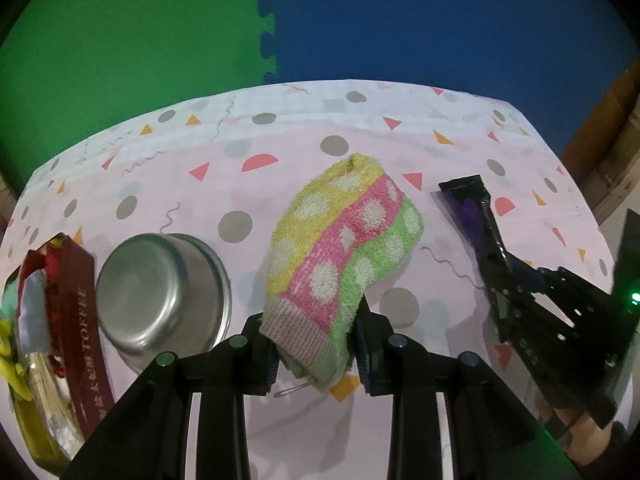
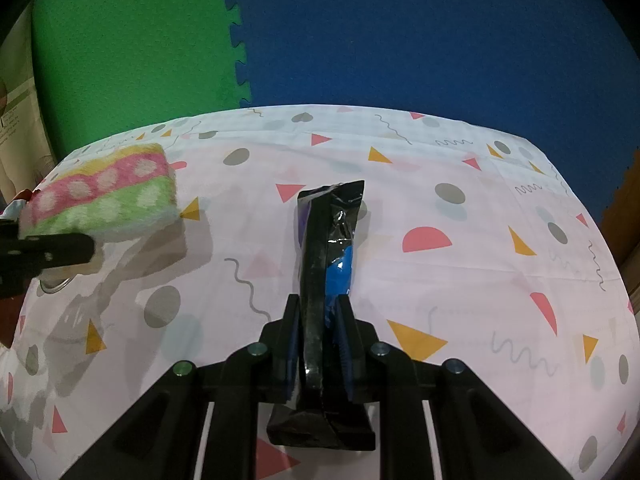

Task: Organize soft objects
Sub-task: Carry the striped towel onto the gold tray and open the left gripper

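Observation:
My left gripper (image 1: 316, 340) is shut on a folded towel (image 1: 340, 248) with yellow, pink and green dotted stripes, held above the table. The towel also shows at the left of the right wrist view (image 2: 108, 200). My right gripper (image 2: 318, 332) is shut on a black and blue foil packet (image 2: 330, 240), held upright on its edge above the table. The packet and right gripper show at the right of the left wrist view (image 1: 480, 216).
A steel bowl (image 1: 160, 292) stands on the patterned tablecloth (image 1: 280, 152) left of the towel. A red toffee tin (image 1: 76, 320) with mixed items stands at the far left. Green and blue foam mats (image 2: 240, 40) lie beyond the table's far edge.

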`<move>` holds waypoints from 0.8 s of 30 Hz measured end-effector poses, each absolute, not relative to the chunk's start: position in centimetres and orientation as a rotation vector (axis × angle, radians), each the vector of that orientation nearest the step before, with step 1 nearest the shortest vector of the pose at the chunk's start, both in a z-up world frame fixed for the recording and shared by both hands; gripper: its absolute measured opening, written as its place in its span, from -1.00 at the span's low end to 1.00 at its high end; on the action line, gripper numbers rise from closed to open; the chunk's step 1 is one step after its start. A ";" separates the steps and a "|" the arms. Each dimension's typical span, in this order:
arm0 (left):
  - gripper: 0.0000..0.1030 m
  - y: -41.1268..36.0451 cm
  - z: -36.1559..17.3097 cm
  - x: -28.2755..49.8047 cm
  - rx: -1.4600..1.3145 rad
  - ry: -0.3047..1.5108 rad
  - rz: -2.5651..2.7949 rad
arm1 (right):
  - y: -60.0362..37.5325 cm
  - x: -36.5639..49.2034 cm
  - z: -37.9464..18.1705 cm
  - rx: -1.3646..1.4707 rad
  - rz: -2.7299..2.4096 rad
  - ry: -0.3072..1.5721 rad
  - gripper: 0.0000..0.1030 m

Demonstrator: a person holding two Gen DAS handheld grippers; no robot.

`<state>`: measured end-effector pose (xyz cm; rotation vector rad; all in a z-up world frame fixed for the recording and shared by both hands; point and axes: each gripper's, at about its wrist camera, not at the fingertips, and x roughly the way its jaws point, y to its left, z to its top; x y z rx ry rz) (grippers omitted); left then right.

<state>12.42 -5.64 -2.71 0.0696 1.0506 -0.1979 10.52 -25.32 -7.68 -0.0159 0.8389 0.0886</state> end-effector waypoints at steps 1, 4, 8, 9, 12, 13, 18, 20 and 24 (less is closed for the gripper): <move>-0.46 -5.5 -2.6 12.2 0.064 1.052 -0.200 | -25.3 10.5 -7.7 -0.017 0.088 0.839 -0.65; -0.46 -5.1 -1.8 11.5 0.045 1.051 -0.201 | -25.3 10.5 -7.7 -0.017 0.088 0.839 -0.65; -0.46 -4.4 -0.7 10.7 0.019 1.048 -0.201 | -25.3 10.5 -7.8 -0.018 0.088 0.839 -0.65; -0.46 -4.2 -0.4 10.5 0.010 1.047 -0.205 | -25.2 10.4 -7.8 -0.017 0.088 0.839 -0.65; -0.46 -3.6 0.6 9.8 -0.007 1.035 -0.202 | -25.2 10.4 -7.8 -0.017 0.088 0.839 -0.65; -0.46 -3.4 0.9 9.6 -0.010 1.032 -0.199 | -25.3 10.4 -7.8 -0.016 0.088 0.838 -0.64; -0.46 -2.0 2.0 8.7 -0.028 1.028 -0.190 | -25.2 10.4 -7.8 -0.017 0.087 0.838 -0.64; -0.46 -1.4 2.2 8.3 -0.037 1.027 -0.184 | -25.3 10.5 -7.8 -0.016 0.088 0.839 -0.64; -0.46 0.0 2.6 7.7 -0.045 1.026 -0.161 | -25.3 10.5 -7.8 -0.016 0.088 0.839 -0.64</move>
